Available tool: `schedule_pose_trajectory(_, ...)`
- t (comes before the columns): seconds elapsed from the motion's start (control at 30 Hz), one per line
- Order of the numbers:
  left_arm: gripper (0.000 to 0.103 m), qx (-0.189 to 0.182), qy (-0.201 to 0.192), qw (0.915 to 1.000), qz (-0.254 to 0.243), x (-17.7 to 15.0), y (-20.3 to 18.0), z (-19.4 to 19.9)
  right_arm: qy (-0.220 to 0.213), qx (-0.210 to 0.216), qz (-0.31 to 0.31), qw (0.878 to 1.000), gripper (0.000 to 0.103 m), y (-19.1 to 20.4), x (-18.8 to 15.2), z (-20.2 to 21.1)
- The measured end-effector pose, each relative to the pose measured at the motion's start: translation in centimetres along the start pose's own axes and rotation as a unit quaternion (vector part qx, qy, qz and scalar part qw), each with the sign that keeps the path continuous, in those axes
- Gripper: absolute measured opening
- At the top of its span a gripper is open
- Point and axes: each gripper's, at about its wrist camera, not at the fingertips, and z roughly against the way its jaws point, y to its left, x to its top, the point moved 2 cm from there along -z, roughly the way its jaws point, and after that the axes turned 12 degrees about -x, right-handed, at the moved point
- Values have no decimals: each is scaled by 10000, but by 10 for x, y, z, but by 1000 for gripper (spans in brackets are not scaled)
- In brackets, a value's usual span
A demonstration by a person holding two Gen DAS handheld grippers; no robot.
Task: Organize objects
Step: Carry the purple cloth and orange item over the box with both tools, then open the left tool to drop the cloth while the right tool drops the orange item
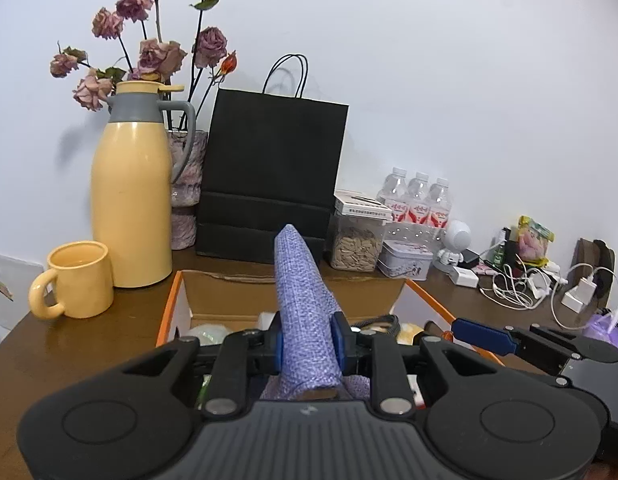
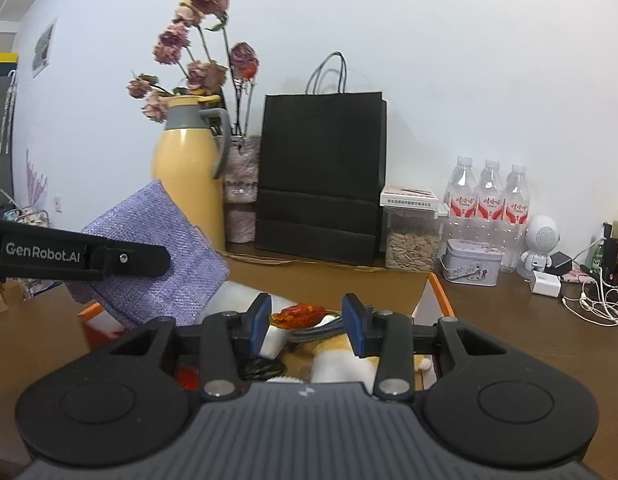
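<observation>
My left gripper (image 1: 308, 344) is shut on a folded purple woven cloth (image 1: 305, 308) and holds it up over an open orange-rimmed cardboard box (image 1: 171, 304). The cloth also shows in the right wrist view (image 2: 157, 264), pinched by the left gripper's black finger (image 2: 109, 258). My right gripper (image 2: 307, 322) is open and empty, just above the box (image 2: 439, 294). Inside the box lie an orange-red item (image 2: 299, 314), a grey braided cable (image 2: 325, 330) and an orange-and-white plush (image 2: 341, 360). The right gripper's blue-tipped finger (image 1: 485, 334) shows in the left wrist view.
On the brown table (image 1: 89, 344) stand a yellow mug (image 1: 79, 278), a yellow thermos jug (image 1: 131, 192), a vase of dried roses (image 1: 187, 184), a black paper bag (image 1: 271, 176), a seed jar (image 1: 357, 246), a tin (image 1: 405, 260), three water bottles (image 1: 419, 202), a white robot figure (image 1: 455, 246) and tangled chargers (image 1: 521, 280).
</observation>
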Motion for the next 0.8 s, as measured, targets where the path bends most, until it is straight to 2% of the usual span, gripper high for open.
schedule_pose_trajectory(0.33, 21, 227, 96, 9996, 167, 10, 23, -58, 172, -165, -126, 9996, 39, -10, 1, -51)
schedule_pose_trajectory(0.67, 23, 436, 262, 9987, -18, 7, 25, -85, 324, -235, -131, 9991, 40, -12, -2, -70)
schedule_pose_trajectory(0.7, 28, 515, 266, 9983, -64, 6, 24, -86, 352, -243, -114, 9990, 41, -12, -3, -70)
schedule_pose_trajectory(0.73, 45, 653, 250, 9975, -139, 6, 24, -86, 373, -252, -101, 9989, 47, -11, -4, -70)
schedule_pose_trajectory(0.77, 57, 772, 224, 9965, -223, 6, 23, -85, 397, -267, -91, 9988, 64, -11, -5, -70)
schedule_pose_trajectory(0.8, 84, 878, 166, 9955, -311, 6, 22, -84, 410, -276, -88, 9987, 76, -12, -5, -70)
